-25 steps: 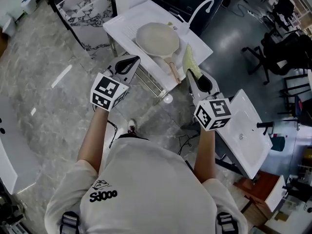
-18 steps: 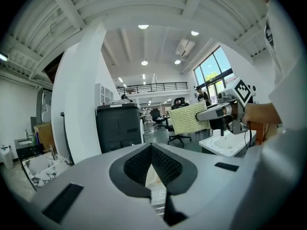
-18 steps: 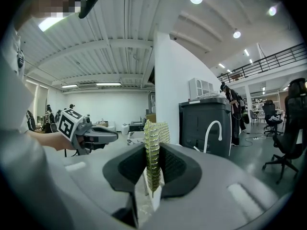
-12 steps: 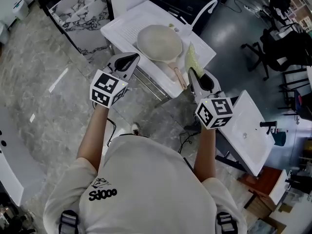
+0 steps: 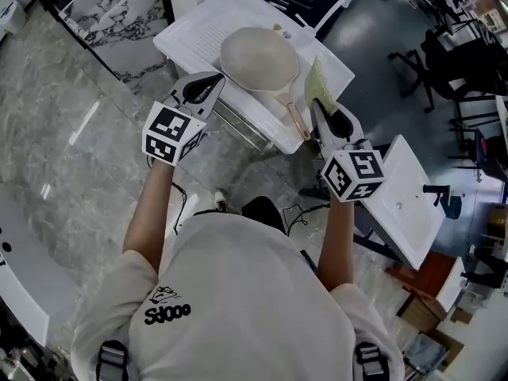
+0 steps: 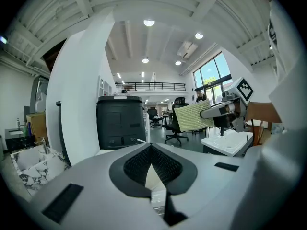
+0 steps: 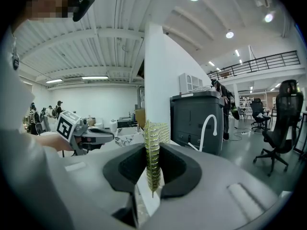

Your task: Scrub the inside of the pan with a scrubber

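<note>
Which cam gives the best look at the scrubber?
Left gripper view: the scrubber shows its full flat face, held by the right tool. Right gripper view has it edge-on between that tool's jaws; head view shows only a small strip beyond the tool.

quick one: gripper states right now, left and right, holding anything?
Left gripper: closed, jaws together, nothing between them.
Right gripper: closed on the scrubber.
</note>
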Available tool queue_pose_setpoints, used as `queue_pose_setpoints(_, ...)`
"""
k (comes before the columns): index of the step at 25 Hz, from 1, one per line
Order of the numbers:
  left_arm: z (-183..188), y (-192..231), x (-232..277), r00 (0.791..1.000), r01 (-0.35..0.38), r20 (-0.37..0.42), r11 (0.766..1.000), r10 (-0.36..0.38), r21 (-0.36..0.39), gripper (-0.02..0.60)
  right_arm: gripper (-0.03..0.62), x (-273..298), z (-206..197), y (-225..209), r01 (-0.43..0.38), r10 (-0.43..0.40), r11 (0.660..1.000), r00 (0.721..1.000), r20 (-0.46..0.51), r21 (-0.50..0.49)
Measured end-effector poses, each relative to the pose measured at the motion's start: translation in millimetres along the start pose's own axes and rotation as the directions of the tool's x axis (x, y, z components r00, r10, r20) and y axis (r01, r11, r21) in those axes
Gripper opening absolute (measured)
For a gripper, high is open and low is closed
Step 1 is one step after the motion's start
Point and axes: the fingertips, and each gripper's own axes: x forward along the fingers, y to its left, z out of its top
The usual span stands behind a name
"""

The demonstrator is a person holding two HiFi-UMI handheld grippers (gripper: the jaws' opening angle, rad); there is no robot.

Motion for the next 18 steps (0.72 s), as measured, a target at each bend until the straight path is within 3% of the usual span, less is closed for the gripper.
queue_pose_setpoints(10,-6.4,19.4,16.5,1.000,0.010,-0.026,1.000,-0.009,0.024,0.005,0.078,27.7,-1.2,-6.2,0.001,-0.001,1.000,1.000,0.000,0.011)
queue_pose_setpoints(18,0.5,47.6,49.6,0.998,0.015,-0.056,0.998,-0.012,0.053,0.005,0.078,73.4,-0.8,-40.8,0.018,-0.018,0.998,1.000,-0.010,0.061)
